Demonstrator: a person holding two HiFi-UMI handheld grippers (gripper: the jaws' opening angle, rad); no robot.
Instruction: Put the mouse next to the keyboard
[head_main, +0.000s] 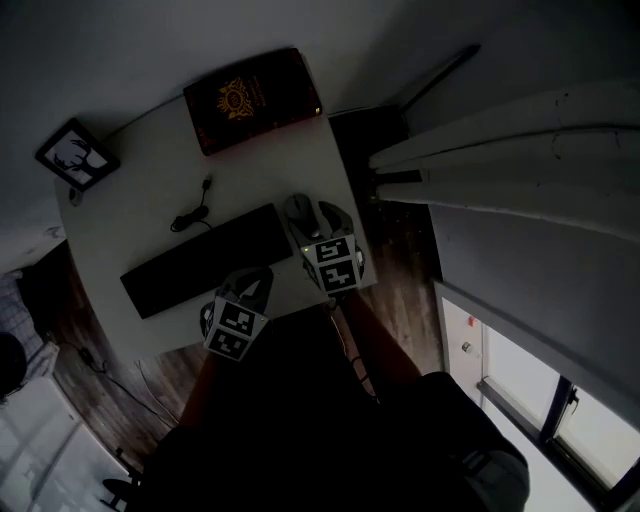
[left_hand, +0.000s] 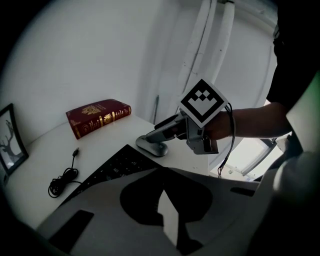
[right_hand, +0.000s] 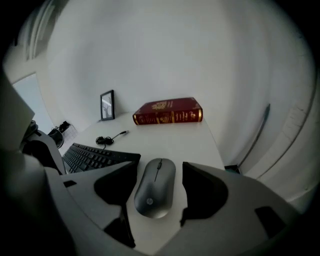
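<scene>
- Right claw (right_hand: 159, 170): released. Its jaws stand apart on either side of the grey mouse (right_hand: 155, 187), with a gap showing at each flank, so no grip acts on it.
- Mouse location: flat on the white bench (head_main: 150, 180), near its right edge, just beside the right end of the black keyboard (head_main: 205, 258).
- Left claw (left_hand: 163, 169): clenched and empty, above the bench's near edge by the keyboard.
- Step in hand, as judged: placement looks complete and the release is made.
- Next move: draw the right claw up and back, clear of both flanks, so the mouse keeps its place.
</scene>
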